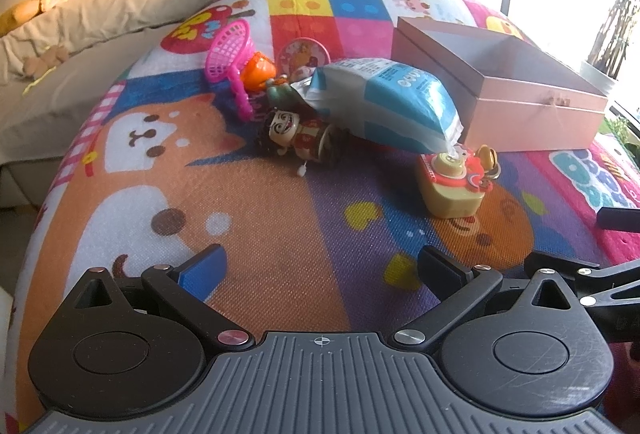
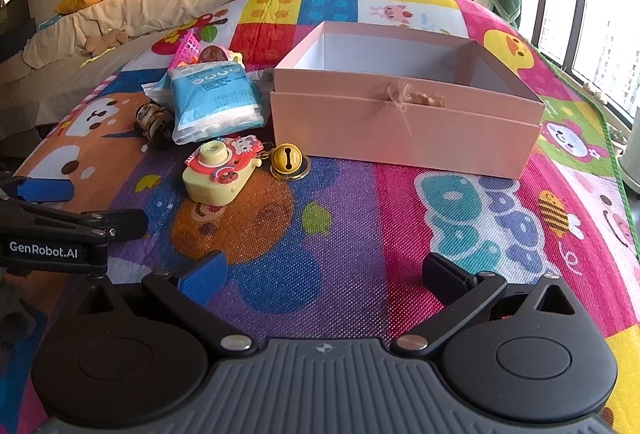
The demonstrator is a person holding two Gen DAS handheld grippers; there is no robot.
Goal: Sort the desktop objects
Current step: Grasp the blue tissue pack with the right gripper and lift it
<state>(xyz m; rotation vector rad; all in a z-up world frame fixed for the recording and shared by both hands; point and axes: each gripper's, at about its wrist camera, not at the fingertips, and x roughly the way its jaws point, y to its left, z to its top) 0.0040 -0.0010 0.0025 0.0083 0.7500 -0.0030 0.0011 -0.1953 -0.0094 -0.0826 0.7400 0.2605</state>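
Angled down over the play mat, both wide open and empty: left gripper, right gripper. Toy camera upper left of right tongs; pink box above.

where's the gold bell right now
In the right wrist view the gold bell lies on the mat, between the toy camera and the pink box.

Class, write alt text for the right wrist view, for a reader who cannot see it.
An open, empty pink box sits on a colourful cartoon play mat. Left of it lie a yellow toy camera, a gold bell and a blue-and-white packet. The right hand-held gripper is open over bare mat in the foreground.
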